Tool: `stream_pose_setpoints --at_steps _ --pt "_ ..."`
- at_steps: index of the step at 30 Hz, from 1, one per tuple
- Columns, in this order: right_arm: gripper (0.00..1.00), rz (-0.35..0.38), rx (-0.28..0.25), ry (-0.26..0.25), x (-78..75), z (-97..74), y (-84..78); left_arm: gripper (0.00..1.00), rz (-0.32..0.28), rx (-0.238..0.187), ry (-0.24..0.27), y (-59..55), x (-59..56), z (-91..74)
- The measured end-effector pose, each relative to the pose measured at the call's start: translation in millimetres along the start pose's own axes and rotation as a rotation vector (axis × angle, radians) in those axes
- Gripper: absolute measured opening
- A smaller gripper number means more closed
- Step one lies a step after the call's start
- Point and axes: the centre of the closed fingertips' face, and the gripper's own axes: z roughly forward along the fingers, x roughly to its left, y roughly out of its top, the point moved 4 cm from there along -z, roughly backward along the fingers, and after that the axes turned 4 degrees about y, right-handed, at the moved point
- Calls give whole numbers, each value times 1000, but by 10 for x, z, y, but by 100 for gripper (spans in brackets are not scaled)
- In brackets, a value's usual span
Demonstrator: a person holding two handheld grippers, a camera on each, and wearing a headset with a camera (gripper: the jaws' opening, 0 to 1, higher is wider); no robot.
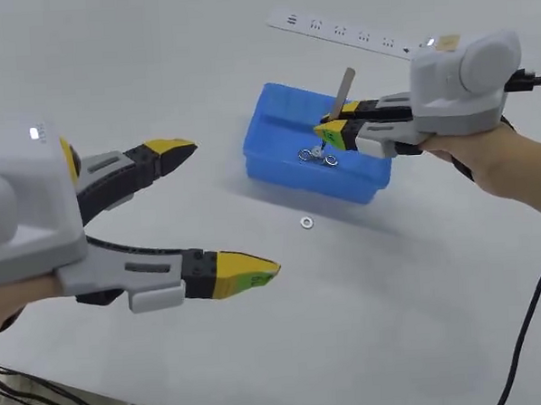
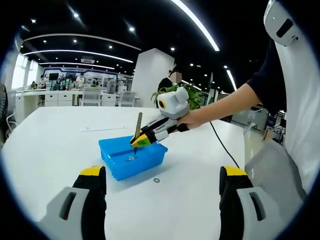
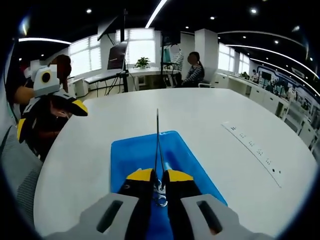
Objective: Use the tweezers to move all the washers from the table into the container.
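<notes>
The right gripper [image 1: 332, 134] was clenched on the tweezers [image 1: 344, 88], whose tips pointed down into the blue container [image 1: 283, 176]. If the tips held anything, I could not tell. A few washers [image 1: 319, 156] lay already inside the container, near the tips. The left gripper [image 1: 233, 209] hung above the table [image 1: 420, 294] with jaws wide apart, grasping nothing. One loose washer [image 1: 307, 222] lay on the table just in front of the container. So the task seemed nearly done, with this one left to move.
</notes>
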Motion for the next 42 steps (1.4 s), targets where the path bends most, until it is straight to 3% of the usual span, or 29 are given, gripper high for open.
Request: stream_pose_setpoints --at_steps 6,11,14,22,29,32,35,39,42 --pt "8 -25 0 -6 19 -85 42 99 -12 -21 16 42 49 84" --pt "8 -46 -5 4 59 -134 92 99 -67 -78 13 177 168 250" --pt "8 -59 -3 9 92 -156 109 98 -69 -88 10 243 242 339" --pt "8 -128 30 29 202 -184 117 95 11 -87 -56 514 363 666" --pt "8 -168 44 49 273 -169 142 89 36 -96 -120 677 338 913" --pt "8 -177 45 56 294 -157 166 80 65 -83 -140 721 342 1001" --pt "8 -209 58 64 313 -143 182 75 44 -127 -201 829 279 1067" --pt "8 -215 55 73 328 -133 208 57 162 -57 -217 785 300 1141" --pt "8 -215 56 77 337 -125 213 48 160 -65 -246 812 256 1141"
